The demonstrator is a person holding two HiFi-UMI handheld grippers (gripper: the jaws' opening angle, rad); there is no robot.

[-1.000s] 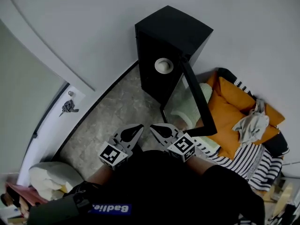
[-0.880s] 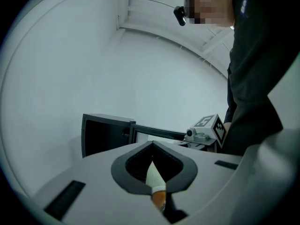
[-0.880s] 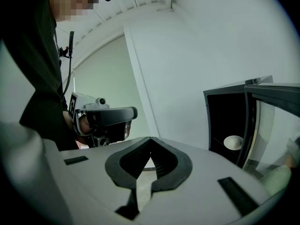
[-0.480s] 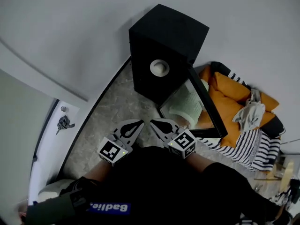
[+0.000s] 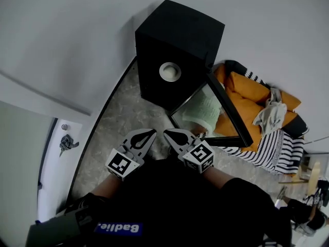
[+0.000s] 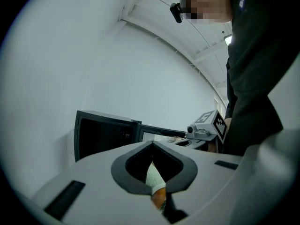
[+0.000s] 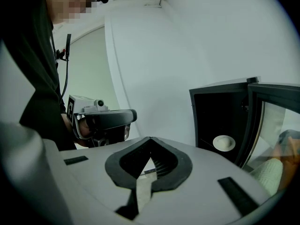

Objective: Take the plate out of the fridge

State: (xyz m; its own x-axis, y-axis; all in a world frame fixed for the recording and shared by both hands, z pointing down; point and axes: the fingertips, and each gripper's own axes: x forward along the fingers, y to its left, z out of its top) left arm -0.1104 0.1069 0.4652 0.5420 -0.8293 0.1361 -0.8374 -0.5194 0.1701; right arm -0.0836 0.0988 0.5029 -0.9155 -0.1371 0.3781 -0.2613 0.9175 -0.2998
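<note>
I had both claws pinched closed on nothing, the left gripper and right gripper side by side above the floor, well apart from the white plate sitting inside the black fridge, whose glass door stood open.

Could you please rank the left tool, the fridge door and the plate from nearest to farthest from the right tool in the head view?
1. Left tool, close on its left.
2. Fridge door, open, ahead right.
3. Plate, inside the fridge, ahead.
</note>
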